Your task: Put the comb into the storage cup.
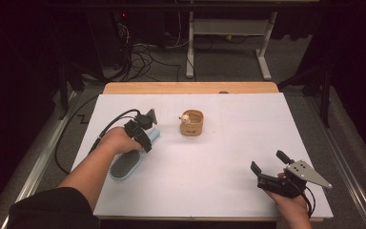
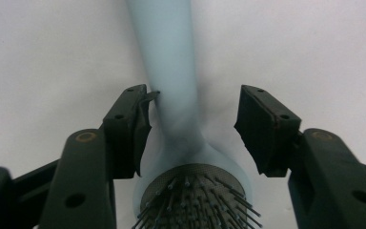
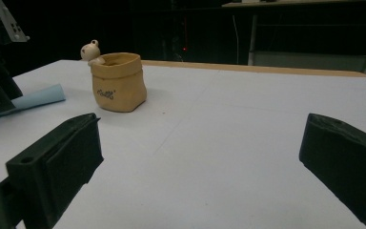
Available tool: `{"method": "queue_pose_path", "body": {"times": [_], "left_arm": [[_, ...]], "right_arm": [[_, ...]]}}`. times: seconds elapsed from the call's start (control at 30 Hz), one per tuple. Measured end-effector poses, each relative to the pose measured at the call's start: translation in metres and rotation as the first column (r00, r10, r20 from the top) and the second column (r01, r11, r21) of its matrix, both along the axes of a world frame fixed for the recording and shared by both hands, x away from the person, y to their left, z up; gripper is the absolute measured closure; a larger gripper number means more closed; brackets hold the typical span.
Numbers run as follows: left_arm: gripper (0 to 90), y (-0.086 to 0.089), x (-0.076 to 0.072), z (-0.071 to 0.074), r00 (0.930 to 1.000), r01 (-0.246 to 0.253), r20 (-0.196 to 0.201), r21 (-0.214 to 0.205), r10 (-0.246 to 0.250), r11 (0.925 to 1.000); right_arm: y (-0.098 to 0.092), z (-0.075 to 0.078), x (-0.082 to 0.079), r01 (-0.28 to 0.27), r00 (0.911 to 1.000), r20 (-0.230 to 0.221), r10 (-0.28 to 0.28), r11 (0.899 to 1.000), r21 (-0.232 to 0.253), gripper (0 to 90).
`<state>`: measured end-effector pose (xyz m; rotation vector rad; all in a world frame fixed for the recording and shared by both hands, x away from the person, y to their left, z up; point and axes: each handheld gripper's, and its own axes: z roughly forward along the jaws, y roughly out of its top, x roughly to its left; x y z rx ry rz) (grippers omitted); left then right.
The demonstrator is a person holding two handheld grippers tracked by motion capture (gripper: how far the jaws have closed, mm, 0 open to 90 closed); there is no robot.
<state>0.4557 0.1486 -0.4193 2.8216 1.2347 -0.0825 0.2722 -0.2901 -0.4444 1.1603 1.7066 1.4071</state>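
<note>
Hairbrush handle between closing jaws

Slippage is the risk judged here: only one pad of the left gripper (image 2: 190, 119) touches the pale blue hairbrush (image 2: 171, 95), so the handle could be pushed sideways or twisted. The handle runs toward 12 o'clock between unclamped jaws. Farther off, the right gripper (image 1: 271, 167) is held wide open.

Hairbrush (image 2: 174, 95): smooth matt pale-blue plastic handle, dark mesh pad with thin metal-looking pins. Table (image 1: 228, 143): matt white sheet over bare wood edge. Pot (image 3: 118, 82): matt tan, ceramic-looking. Left gripper (image 2: 193, 119) jaws: matt black plastic.
</note>
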Motion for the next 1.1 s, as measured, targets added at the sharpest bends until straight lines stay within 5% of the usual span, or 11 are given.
{"method": "queue_pose_path", "body": {"times": [0.57, 1.1], "left_arm": [[63.0, 0.006, -0.001, -0.011, 0.9998, -0.015, 0.015, -0.001, 0.015, 0.9999], [66.8, 0.006, -0.002, -0.013, 0.9993, -0.023, 0.029, -0.002, 0.023, 0.9997]], "right_arm": [[0.000, 0.000, 0.000, 0.006, 1.0000, 0.005, -0.006, 1.000, -0.002, 1.0], [0.000, 0.000, 0.000, 0.006, 1.0000, 0.004, -0.006, 1.000, -0.002, 1.1]]}}
